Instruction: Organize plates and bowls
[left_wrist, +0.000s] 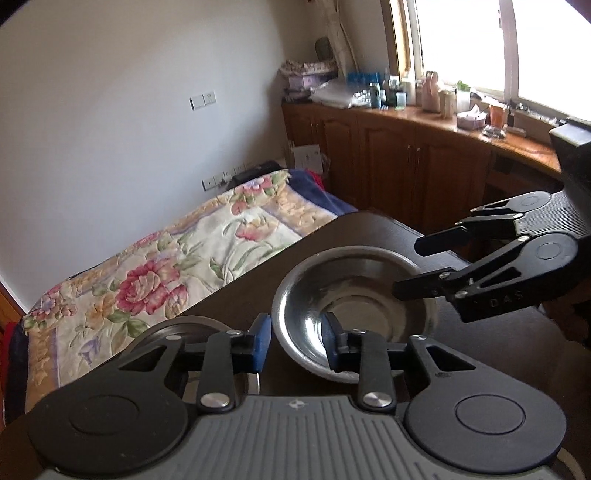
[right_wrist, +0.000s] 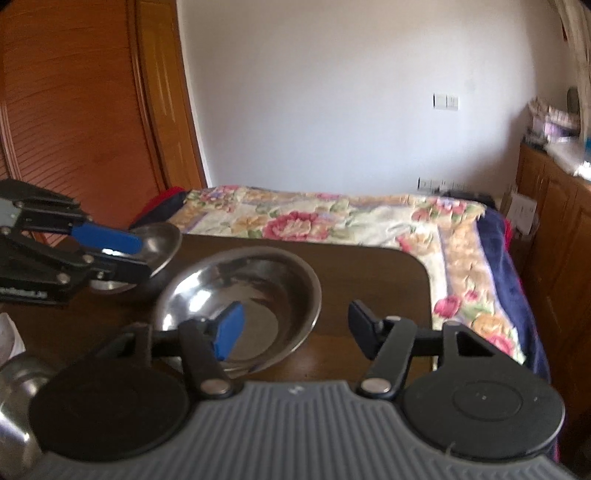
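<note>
Steel bowl (left_wrist: 354, 295) sits on the dark worktop (left_wrist: 369, 229), near its far right corner, upright. Left gripper (left_wrist: 295, 338) jaws spread, straddling the bowl's near rim, pads not pressing. Right gripper (right_wrist: 295, 332) jaws spread wider, one blue pad (right_wrist: 229, 330) over the bowl interior, the other outside the rim (no contact I can confirm). Second steel dish (right_wrist: 159, 243) by the worktop's far left edge, beside the left gripper's fingers. Floral bedspread (right_wrist: 332, 221) behind the worktop.
</note>
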